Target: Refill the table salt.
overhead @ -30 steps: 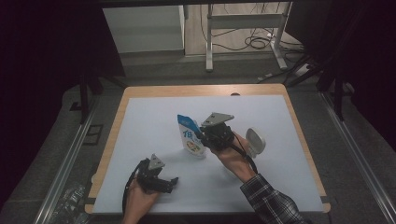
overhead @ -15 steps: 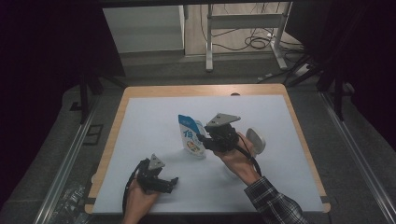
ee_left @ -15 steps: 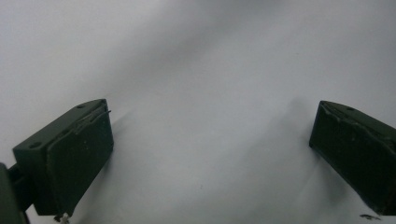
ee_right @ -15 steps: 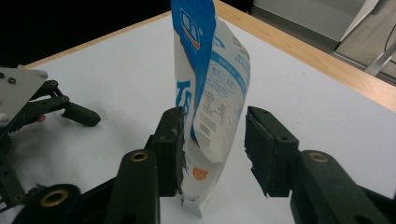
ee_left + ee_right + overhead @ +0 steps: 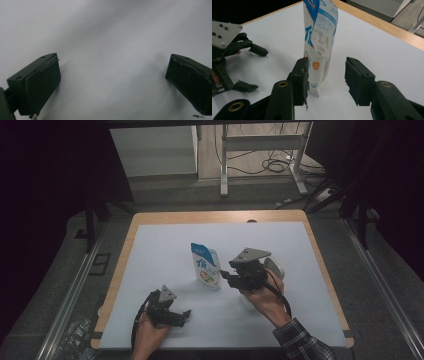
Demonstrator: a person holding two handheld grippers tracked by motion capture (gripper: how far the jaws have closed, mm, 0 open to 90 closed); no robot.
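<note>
A white and blue pouch (image 5: 205, 266) stands upright near the middle of the white counter (image 5: 150, 250). The right gripper (image 5: 229, 274) is just to the right of the pouch. In the right gripper view its fingers (image 5: 302, 80) are parted and have just been opening; the pouch (image 5: 320, 42) stands just beyond the gap, its lower edge beside one pad, no longer pinched. A round white object (image 5: 274, 268) lies just right of that gripper. The left gripper (image 5: 183, 315) rests nearer the person than the pouch, on its left, fingers (image 5: 42, 82) spread wide over bare counter.
</note>
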